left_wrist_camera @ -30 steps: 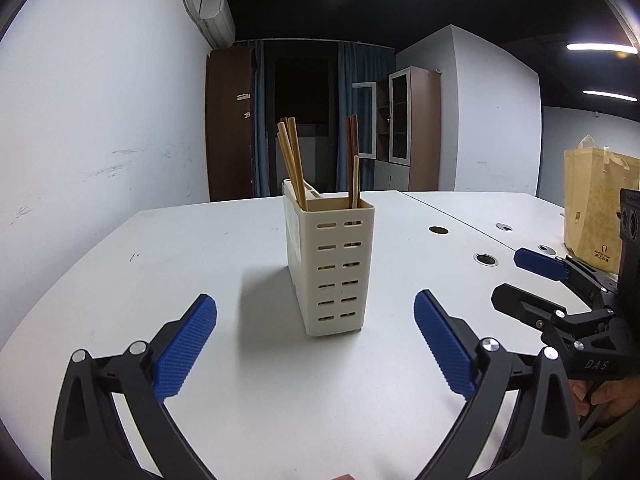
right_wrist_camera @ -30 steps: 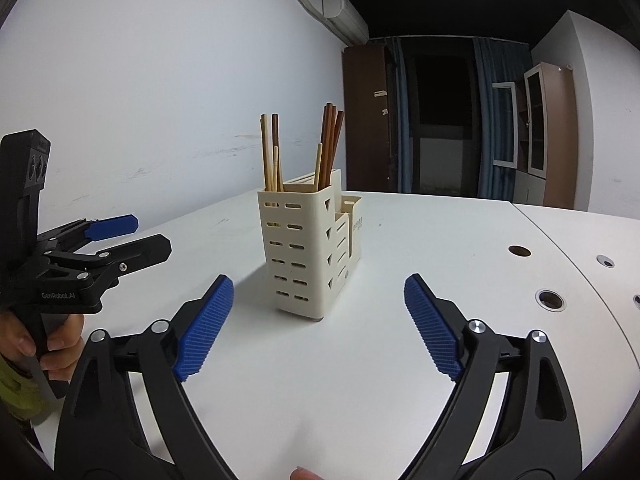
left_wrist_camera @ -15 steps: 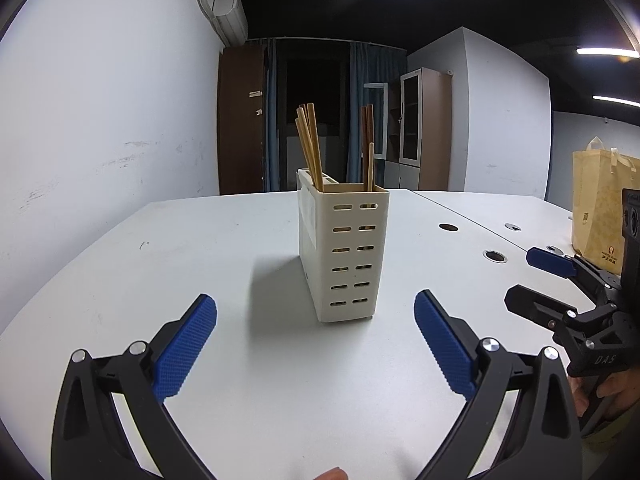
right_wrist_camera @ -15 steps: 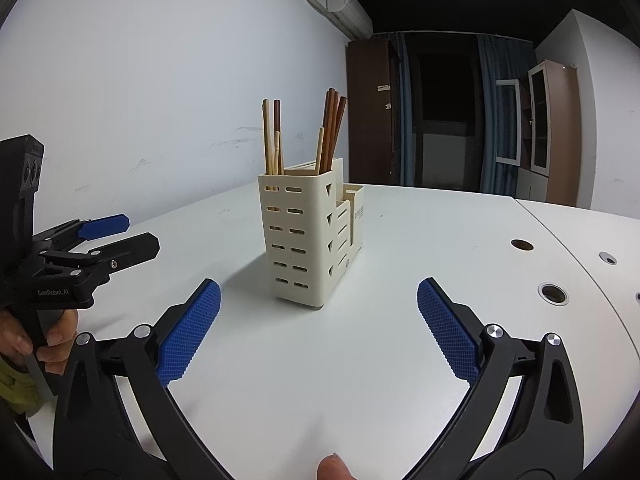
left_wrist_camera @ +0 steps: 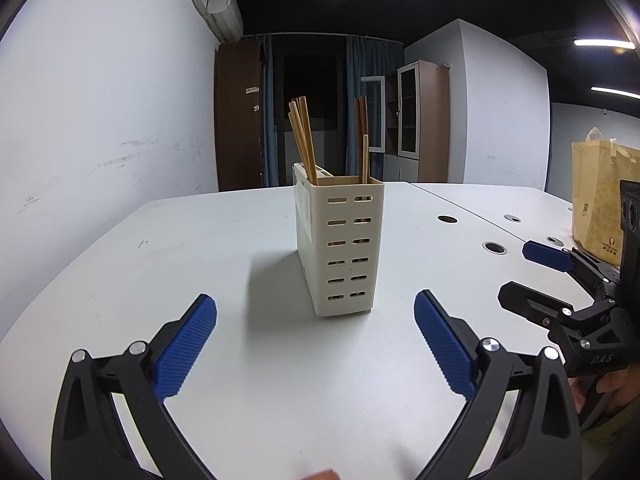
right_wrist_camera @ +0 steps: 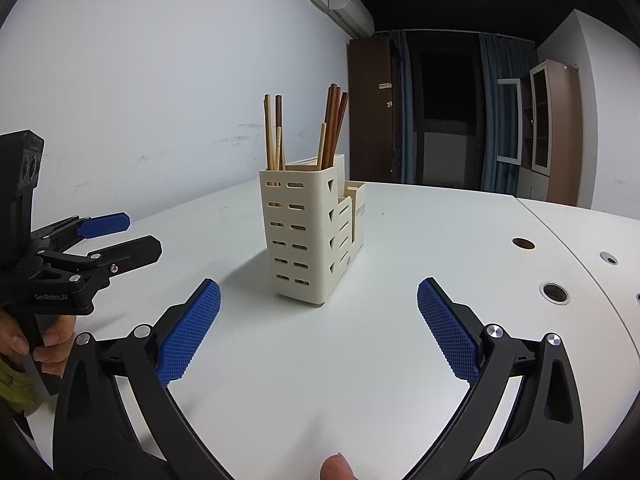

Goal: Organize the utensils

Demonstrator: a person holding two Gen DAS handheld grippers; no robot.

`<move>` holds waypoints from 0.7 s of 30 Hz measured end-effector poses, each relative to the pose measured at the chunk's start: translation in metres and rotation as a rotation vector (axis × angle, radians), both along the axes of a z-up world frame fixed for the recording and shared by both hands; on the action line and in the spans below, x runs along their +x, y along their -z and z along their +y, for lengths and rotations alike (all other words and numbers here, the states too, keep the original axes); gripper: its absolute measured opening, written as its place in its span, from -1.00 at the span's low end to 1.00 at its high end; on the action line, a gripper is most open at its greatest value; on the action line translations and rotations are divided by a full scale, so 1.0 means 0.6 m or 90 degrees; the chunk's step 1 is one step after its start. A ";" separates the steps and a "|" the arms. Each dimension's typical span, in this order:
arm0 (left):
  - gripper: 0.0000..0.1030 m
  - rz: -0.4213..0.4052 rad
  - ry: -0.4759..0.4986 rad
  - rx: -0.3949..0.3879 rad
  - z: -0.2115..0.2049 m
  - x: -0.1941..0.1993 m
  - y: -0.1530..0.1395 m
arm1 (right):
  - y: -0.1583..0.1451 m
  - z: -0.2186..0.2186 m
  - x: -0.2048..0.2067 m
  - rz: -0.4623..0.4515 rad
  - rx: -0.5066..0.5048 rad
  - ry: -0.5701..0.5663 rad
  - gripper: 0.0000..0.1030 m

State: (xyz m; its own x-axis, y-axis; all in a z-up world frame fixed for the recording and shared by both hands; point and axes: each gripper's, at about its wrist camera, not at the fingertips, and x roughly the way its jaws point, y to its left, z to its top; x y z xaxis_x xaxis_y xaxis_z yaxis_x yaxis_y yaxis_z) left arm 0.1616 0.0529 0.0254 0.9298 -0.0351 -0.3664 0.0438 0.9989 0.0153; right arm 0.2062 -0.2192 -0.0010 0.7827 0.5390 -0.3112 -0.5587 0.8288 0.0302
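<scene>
Standing upright on the white table (left_wrist_camera: 160, 240), a cream holder (left_wrist_camera: 340, 248) is seen with chopsticks (left_wrist_camera: 304, 140) in its tall rear compartment. The left gripper (left_wrist_camera: 316, 344) is held wide open and empty, short of the holder. The right gripper (right_wrist_camera: 318, 336) is likewise spread to its widest, nothing between its pads. A yellow bag (left_wrist_camera: 600, 196) is noted at far right.

Bare worktop (right_wrist_camera: 400, 240) lies between both wide jaws; only the utensil holder (right_wrist_camera: 308, 236) stands ahead, apart.
</scene>
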 end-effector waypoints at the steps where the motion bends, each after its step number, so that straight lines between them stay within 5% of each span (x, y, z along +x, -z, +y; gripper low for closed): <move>1: 0.89 0.002 0.000 -0.002 -0.001 0.001 0.000 | 0.001 0.000 0.000 0.001 0.000 -0.001 0.84; 21: 0.89 -0.010 -0.003 0.017 -0.010 -0.006 0.001 | 0.003 0.002 -0.003 0.008 -0.009 -0.007 0.84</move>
